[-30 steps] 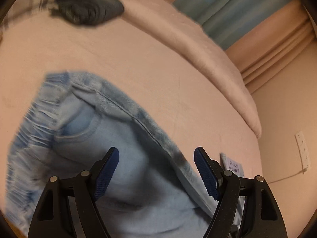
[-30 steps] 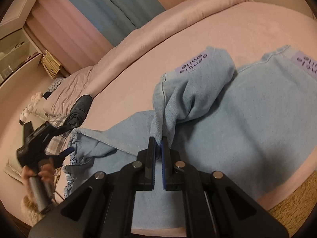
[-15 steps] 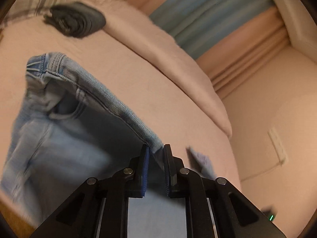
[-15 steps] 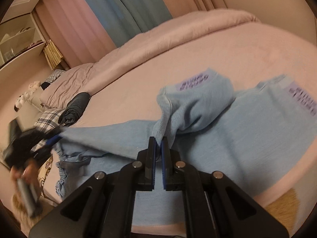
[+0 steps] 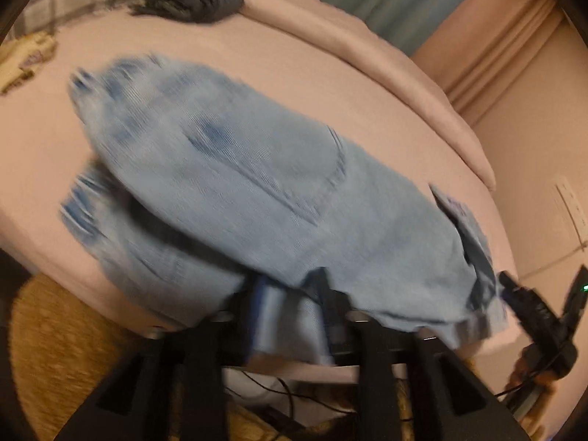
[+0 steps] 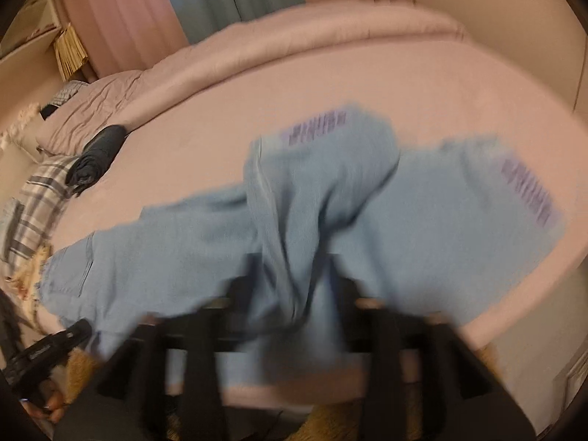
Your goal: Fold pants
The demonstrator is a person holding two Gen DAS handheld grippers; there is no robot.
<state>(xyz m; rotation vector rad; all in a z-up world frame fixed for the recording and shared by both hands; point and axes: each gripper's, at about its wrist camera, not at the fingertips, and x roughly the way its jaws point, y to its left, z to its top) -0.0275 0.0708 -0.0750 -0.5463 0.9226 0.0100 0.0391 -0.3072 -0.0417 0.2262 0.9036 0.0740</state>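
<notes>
Both grippers now parted; pants (image 5: pixel 257 191) folded lengthwise since earlier frame.

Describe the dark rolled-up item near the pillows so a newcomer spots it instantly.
Start at the wide pink bed and look toward its pillow end. There, the dark grey rolled bundle of fabric lies beside the plaid cloth. It is the only dark item; the light blue denim pants are pale and spread out.

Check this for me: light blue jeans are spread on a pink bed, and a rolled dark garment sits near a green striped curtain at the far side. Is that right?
One detail is off. The curtain is blue with pink panels, not green striped, as the right wrist view shows. The rest holds: light blue jeans lie on the pink bed, with a rolled dark garment at the far side.
</notes>
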